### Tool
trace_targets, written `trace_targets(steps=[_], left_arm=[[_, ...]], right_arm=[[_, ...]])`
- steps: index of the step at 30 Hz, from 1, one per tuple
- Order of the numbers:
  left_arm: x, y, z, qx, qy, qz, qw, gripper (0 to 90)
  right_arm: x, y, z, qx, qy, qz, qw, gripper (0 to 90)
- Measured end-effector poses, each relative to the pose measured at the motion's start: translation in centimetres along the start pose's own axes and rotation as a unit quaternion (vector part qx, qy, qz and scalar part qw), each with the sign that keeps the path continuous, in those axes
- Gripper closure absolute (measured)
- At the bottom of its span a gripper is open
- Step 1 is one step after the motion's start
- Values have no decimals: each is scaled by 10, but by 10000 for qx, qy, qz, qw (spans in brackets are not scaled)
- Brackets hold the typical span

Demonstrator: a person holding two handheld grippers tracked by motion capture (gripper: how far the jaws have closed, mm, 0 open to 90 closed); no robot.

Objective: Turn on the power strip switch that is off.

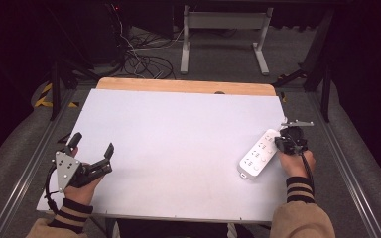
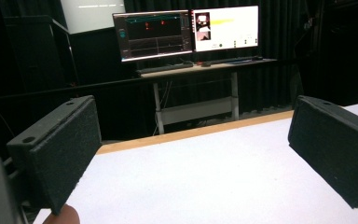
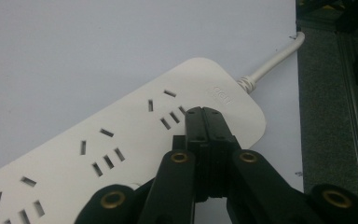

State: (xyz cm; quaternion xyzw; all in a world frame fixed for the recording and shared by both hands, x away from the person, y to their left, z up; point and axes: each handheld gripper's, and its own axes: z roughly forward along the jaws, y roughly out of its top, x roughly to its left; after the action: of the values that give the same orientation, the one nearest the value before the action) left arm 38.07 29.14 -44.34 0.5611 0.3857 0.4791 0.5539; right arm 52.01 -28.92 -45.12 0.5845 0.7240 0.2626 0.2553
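Right gripper [image 1: 281, 143]: held in the person's right hand [image 1: 297, 161] at the table's right side; jaws are pressed together with nothing seen between them, tips set over the cable end of the power strip [image 3: 121, 140]. Contact with the strip's face cannot be told from the right gripper view.
Left gripper [image 1: 92, 149]: held in the left hand [image 1: 82, 186] near the table's front left corner; jaws are spread wide and nothing is held. A grey three-cornered plate is carried on top.
Left gripper pads [image 2: 60, 149]: two black blocks are seen well apart in the left gripper view, with bare table surface between them.
Power strip [image 1: 257, 154]: white, laid flat on the table near its right edge, set at a slant with the far end just beside the right gripper. Rows of socket slots are seen on its top face.
Strip cable [image 3: 275, 59]: white, led off from the strip's end toward the table's edge.
Table [image 1: 178, 144]: white sheet over a wooden top; a wooden strip is left exposed along the far edge.
Sleeves: tan with dark striped cuffs, entered from the bottom of the high view.
Background: two lit monitors [image 2: 186, 32] on a desk are seen beyond the table in the left gripper view; the room is dark.
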Motion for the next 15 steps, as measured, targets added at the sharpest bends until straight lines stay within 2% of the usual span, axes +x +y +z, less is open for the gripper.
trace_targets(steps=[15], left_arm=[[0, 0, 0, 12, -2, 40, 10000, 32]], right_arm=[[-1, -1, 0, -32, 25, 21, 10000, 900]])
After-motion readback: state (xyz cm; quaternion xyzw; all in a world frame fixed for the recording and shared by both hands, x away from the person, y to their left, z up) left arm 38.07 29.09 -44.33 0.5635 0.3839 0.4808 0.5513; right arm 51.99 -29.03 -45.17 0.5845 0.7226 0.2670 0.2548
